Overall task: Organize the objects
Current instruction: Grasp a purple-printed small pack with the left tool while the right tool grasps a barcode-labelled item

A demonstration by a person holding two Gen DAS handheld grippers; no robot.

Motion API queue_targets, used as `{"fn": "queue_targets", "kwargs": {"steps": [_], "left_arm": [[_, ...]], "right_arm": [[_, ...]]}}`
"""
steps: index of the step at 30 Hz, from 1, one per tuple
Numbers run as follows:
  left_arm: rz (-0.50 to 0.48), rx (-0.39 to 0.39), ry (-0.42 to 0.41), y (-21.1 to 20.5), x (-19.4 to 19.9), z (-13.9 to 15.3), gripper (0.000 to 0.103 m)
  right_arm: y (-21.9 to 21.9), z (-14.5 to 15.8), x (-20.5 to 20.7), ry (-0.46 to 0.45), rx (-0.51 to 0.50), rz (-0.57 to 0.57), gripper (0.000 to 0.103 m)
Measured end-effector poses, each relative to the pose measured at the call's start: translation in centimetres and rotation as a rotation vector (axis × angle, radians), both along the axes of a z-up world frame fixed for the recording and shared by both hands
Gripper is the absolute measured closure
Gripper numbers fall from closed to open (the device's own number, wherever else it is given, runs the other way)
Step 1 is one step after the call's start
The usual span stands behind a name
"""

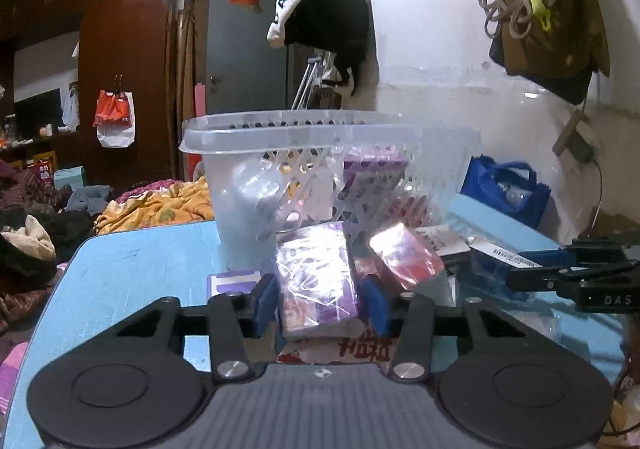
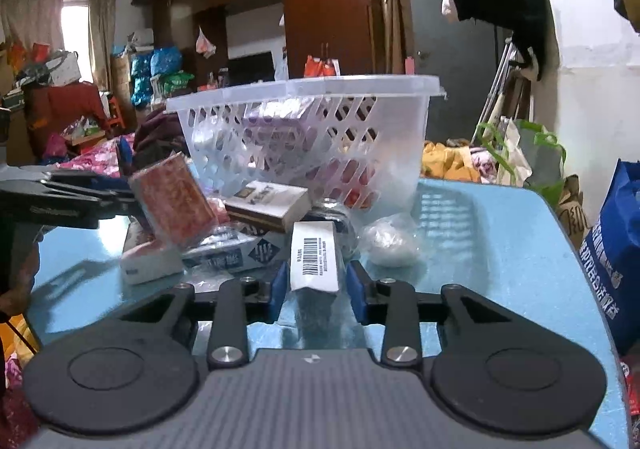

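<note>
Cluttered bedroom behind, a blue counter [image 1: 132, 261] in front — on it stands a clear slotted basket [image 2: 304, 129], already holding a purple pack, presumably where the loose items belong. The left tongs [image 1: 320, 299] have their blue pads against a shiny purple-wrapped packet [image 1: 316, 273], grasping it off the pile. The right tongs [image 2: 318, 289] are clenched on a clear-wrapped item with a barcode label [image 2: 314, 255]. Between the tongs and the basket lie a red packet [image 2: 172, 205], a flat box [image 2: 268, 203] and a white bag [image 2: 390, 241], so both loads likely need lifting over the basket's high rim.
</note>
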State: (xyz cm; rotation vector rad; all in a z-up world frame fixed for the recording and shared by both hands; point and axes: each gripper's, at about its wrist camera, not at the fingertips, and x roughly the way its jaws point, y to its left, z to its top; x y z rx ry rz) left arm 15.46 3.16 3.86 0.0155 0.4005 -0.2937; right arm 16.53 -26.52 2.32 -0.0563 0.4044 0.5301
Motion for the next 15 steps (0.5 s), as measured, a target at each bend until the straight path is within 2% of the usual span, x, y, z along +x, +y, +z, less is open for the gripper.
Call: {"fn": "queue_targets", "kwargs": {"steps": [5,12,15], "left_arm": [[-0.009,-0.064,-0.060,1.0,-0.9,0.1,0.052],[0.007,-0.107,-0.182,1.8,-2.6,0.5,0.052],[0.029,-0.129,-0.204,2.2,-2.9,0.6,0.052]], "right_arm": [[-0.3,0.2,-0.5,-0.048,0.022,-0.008,0.067],[-0.9,0.4,-0.7,-0.073,0.067,-0.005,0.067],[-1.2,0.3,-1.1,-0.102,0.088,-0.020,0.067]]}}
